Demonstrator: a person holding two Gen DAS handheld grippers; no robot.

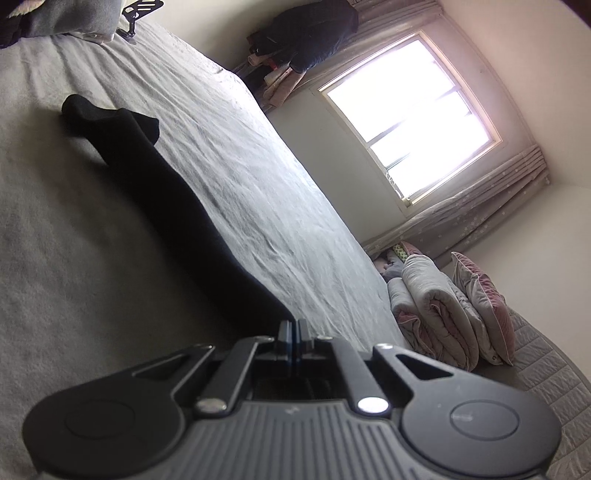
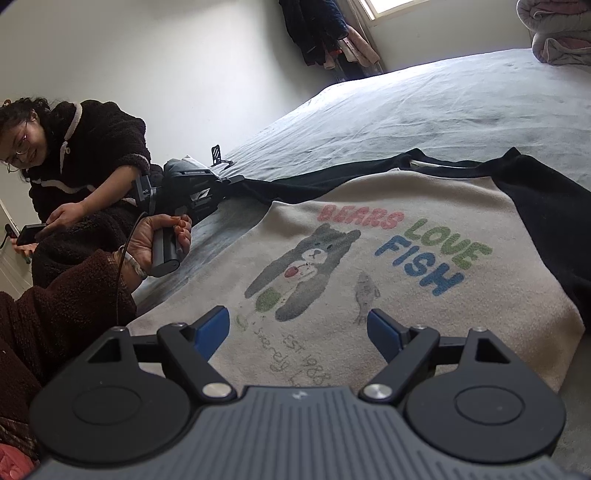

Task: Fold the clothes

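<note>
A big bed [image 2: 443,110] with a grey sheet fills most of the room. A sweatshirt [image 2: 332,295] lies flat on the bed, front side up. Its body is cream and its sleeves are black. On the front are a grey bear, a small fish and the words "BEARS LOVE FISH" in pink, green and blue.

A bright window [image 1: 410,122] sits in the far wall, with pale curtains [image 1: 480,214] at its sides. Dark clothes [image 1: 317,33] hang next to it. Folded quilts [image 1: 436,310] and a pink pillow [image 1: 484,306] are piled at one end of the bed.

A person in a dark fluffy top [image 2: 85,155] sits next to the bed and holds a phone [image 2: 31,232].

One black sleeve [image 1: 166,206] stretches out long across the sheet. The left tool [image 1: 294,332] is closed tight on the end of that sleeve. In the right wrist view, a hand [image 2: 155,240] holds the left tool's handle, and the tool's front end sits right at the tip of the sleeve.

The right tool [image 2: 297,328] is wide open. Its blue pads [image 2: 212,328] are apart, with nothing pinched in them. It hangs over the bottom part of the sweatshirt, near the small writing under the bear.

A small black stand [image 2: 218,157] sits on the bed past the left tool.
</note>
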